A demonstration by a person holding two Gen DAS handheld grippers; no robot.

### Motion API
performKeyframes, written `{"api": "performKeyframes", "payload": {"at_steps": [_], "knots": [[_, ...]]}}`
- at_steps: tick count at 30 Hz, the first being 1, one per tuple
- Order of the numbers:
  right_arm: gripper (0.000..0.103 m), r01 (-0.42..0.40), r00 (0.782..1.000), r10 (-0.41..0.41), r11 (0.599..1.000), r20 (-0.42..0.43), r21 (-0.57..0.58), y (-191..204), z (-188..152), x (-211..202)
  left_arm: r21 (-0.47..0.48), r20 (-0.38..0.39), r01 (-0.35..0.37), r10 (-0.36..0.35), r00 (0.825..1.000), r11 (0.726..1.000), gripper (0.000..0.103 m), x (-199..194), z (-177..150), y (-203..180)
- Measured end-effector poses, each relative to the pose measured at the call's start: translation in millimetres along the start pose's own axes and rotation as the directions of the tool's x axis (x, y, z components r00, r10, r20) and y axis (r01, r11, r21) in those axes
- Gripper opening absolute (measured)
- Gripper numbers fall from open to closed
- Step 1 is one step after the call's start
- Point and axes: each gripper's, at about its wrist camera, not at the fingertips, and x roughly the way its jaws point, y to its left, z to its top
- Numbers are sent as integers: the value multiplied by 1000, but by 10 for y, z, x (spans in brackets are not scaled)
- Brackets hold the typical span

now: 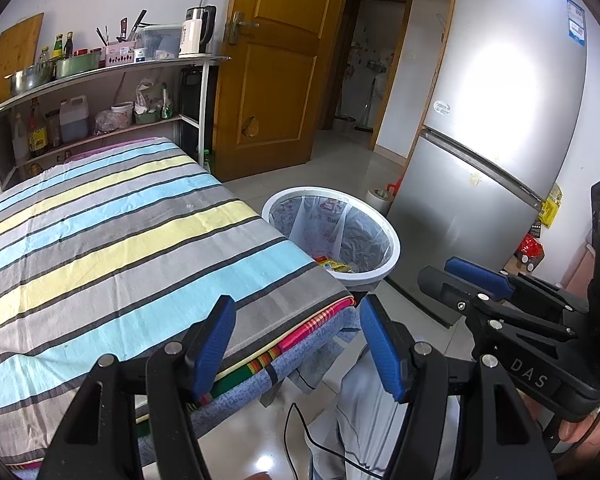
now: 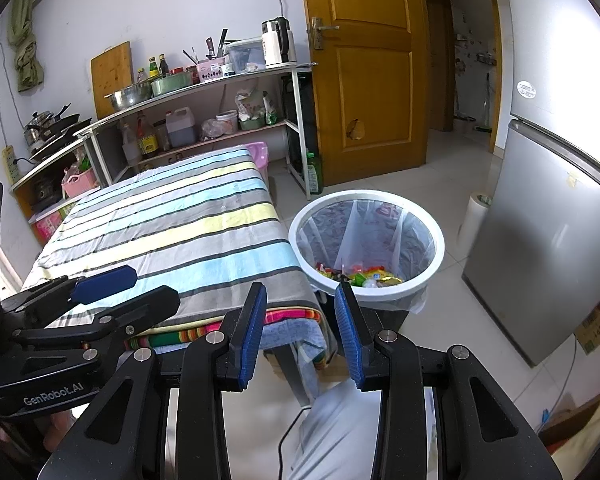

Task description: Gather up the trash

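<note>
The trash [image 2: 360, 274] lies in the white bin [image 2: 438, 256] beside the striped bench [image 2: 172, 232], which looks bare, so the job seems done, and both the left gripper [image 1: 298, 346] and right gripper [image 2: 300, 332] have fingers apart, holding nothing.

Black tool [image 2: 300, 328], blue ribbed pads [image 2: 253, 332], silver screws, "GenRobot.AI" lettering.

A striped cloth [image 2: 172, 224] in blue, yellow and grey is spread over the desk [image 2: 284, 354]. At 11 o'clock, a two-tier shelf [image 2: 204, 120] is stocked with bottles, metal bowls [image 2: 128, 96] and a kettle [image 2: 278, 42]. A cutting board [image 2: 111, 76] is leaned against the wall. At 12 o'clock, a wooden door [image 2: 364, 68] is seen. At 3 o'clock, a silver refrigerator [image 2: 548, 232] is placed on the tiled floor [image 2: 452, 340].
</note>
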Motion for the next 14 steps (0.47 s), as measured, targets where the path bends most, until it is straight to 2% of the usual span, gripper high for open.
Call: {"api": "performKeyframes", "payload": {"at_steps": [3, 14], "knots": [[37, 1, 1000, -1, 1000, -4, 4, -15, -22, 4, 14, 0, -32, 32, 999, 999, 67, 9, -4, -25], [37, 4, 1000, -4, 1000, -4, 7, -38, -43, 14, 8, 8, -41, 41, 999, 999, 67, 13, -11, -29]]}}
